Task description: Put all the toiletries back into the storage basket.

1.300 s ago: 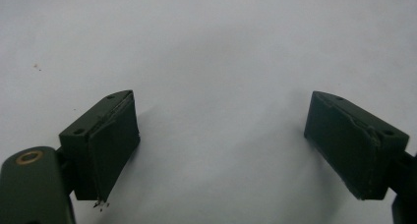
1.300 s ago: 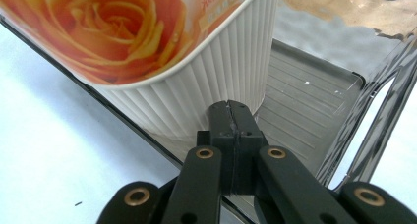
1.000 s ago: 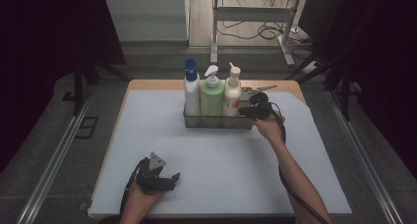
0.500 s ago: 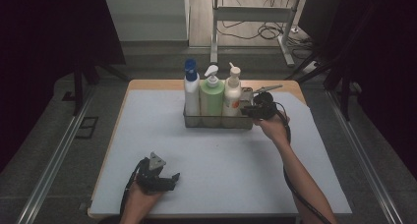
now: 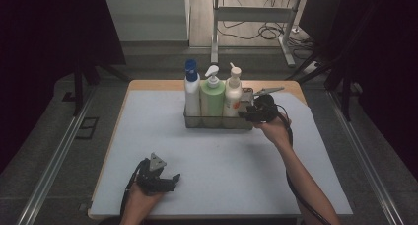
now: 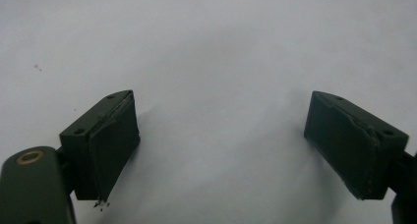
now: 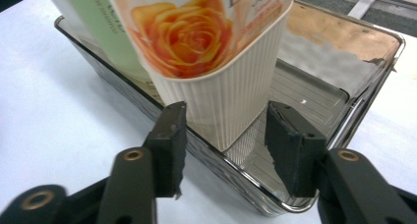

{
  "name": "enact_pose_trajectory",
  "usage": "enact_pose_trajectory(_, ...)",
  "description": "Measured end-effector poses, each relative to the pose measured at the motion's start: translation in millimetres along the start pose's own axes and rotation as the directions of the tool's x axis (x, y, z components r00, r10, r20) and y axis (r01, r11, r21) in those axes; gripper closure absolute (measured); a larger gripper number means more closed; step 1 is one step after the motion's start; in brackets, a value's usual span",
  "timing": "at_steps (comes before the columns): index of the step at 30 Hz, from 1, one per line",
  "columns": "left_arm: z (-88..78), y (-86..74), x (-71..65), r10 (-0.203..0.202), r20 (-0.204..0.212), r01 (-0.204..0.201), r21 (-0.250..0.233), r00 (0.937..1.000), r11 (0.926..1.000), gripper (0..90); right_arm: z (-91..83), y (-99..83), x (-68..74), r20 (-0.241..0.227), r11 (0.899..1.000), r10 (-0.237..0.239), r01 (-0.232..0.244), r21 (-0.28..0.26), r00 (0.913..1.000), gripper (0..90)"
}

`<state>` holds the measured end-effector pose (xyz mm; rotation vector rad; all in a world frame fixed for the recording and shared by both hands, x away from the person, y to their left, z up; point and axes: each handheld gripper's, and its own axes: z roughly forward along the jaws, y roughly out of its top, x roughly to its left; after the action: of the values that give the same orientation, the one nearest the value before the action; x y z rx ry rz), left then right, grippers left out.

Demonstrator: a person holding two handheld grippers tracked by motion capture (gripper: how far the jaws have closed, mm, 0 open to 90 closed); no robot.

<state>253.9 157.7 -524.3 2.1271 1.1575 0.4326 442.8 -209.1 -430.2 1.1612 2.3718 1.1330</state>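
- The left gripper (image 5: 167, 178) has its jaws spread wide over bare white tabletop (image 5: 148, 131), nothing between them; in the left gripper view only the white sheet lies between the pads (image 6: 110, 140). It sits near the front-left corner, parked, I'd guess, to leave the other hand room.
- Going right, a metal tray (image 5: 217, 122) stands toward the back edge, about mid-width. It carries 3 upright pump or spray bottles in a row: a white bottle with a blue cap (image 5: 191, 94) at the tray's left end, a green bottle (image 5: 212, 99) in the middle, and a cream bottle with a rose label (image 5: 232, 94) next to that. The tray's right end is bare, which looks like room left for 1 more.
- The right gripper (image 5: 250, 111) is at the tray's right end, by the cream bottle. In the right gripper view its jaws have just been opening and stand about half open, the pads (image 7: 169, 145) short of the ribbed base of the bottle (image 7: 216, 86) and gripping nothing; the tray's rim (image 7: 255, 192) runs below them.
- My reading: the cream bottle is set down in the tray and the right gripper is letting go.
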Motion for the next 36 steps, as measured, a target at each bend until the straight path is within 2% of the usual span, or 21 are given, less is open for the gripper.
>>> enact_pose_trajectory(9, 0.1, -0.1, -0.1, 0.0, -0.001, 0.0, -0.002, 1.0, 1.0, 13.0, -5.3, -4.7, 8.2, -0.018, 0.998, -0.057, 0.057, 0.003, 0.9982, 39.3)
enact_pose_trajectory(14, 0.1, -0.1, -0.1, 0.0, -0.001, 0.0, -0.002, 1.0, 1.0, 13.0, -15.0, -7.5, 14.7, -0.049, 0.997, -0.075, 0.074, -0.018, 0.996, 33.7)
enact_pose_trajectory(20, 0.1, -0.1, -0.1, 0.0, -0.001, 0.0, -0.002, 1.0, 1.0, 13.1, -27.7, -13.3, 24.4, -0.081, 0.994, -0.107, 0.106, -0.016, 0.9909, 26.5)
enact_pose_trajectory(24, 0.1, -0.1, -0.1, 0.0, -0.001, 0.0, -0.002, 1.0, 1.0, 13.0, -36.4, -19.4, 30.7, -0.093, 0.992, -0.128, 0.127, -0.02, 0.9874, 19.9)
enact_pose_trajectory(28, 0.0, -0.1, -0.1, 0.001, -0.001, -0.001, -0.001, 1.0, 1.0, 13.1, -43.3, -27.5, 36.4, -0.096, 0.989, -0.145, 0.146, -0.002, 0.9847, 14.3)
enact_pose_trajectory(33, 0.0, -0.1, -0.1, 0.001, -0.001, -0.001, -0.001, 1.0, 1.0, 13.0, -51.8, -39.7, 42.4, -0.093, 0.982, -0.189, 0.191, 0.006, 0.9774, 12.7)
enact_pose_trajectory(36, 0.0, -0.1, -0.1, 0.001, -0.001, -0.001, -0.002, 1.0, 1.0, 13.0, -56.5, -48.0, 45.2, -0.088, 0.98, -0.197, 0.199, 0.007, 0.9763, 11.8)
